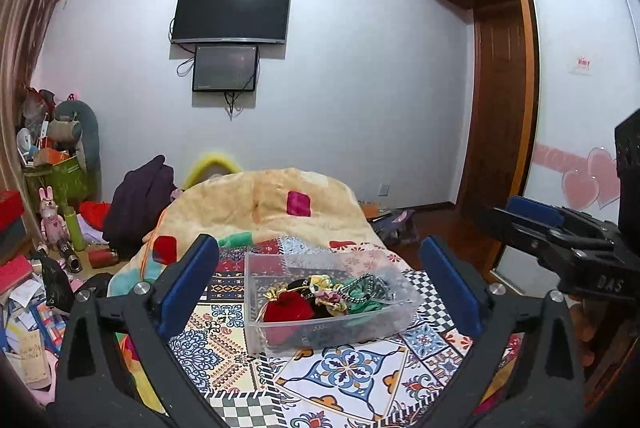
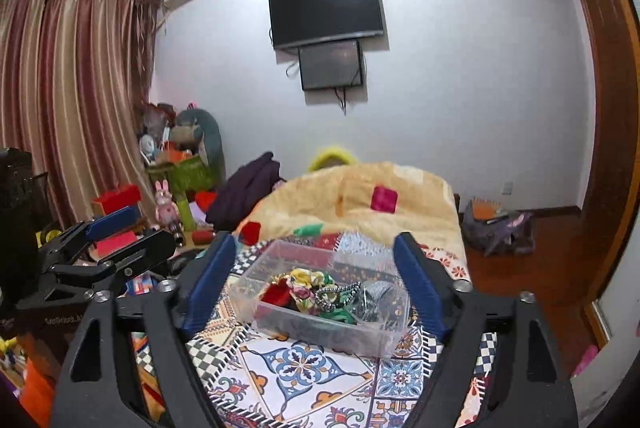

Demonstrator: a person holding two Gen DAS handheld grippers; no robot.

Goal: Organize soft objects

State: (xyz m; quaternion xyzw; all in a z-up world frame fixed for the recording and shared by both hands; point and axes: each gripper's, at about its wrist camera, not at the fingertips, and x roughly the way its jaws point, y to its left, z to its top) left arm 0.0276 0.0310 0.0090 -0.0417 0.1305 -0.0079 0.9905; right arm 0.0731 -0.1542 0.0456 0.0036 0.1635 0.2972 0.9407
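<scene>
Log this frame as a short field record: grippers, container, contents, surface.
left gripper: open, empty, held above the bed, box between its fingers in view
right gripper: open, empty, also facing the box
box: clear plastic, no lid on it, resting on the bedspread
contents: red pouch, floral scrunchie, green fabric, beaded strand, all bunched at the near end
far end of box: bare
surface: patterned bedspread
behind box: yellow blanket, heaped

Both wrist views toward bin [image 1: 320, 308]
</scene>
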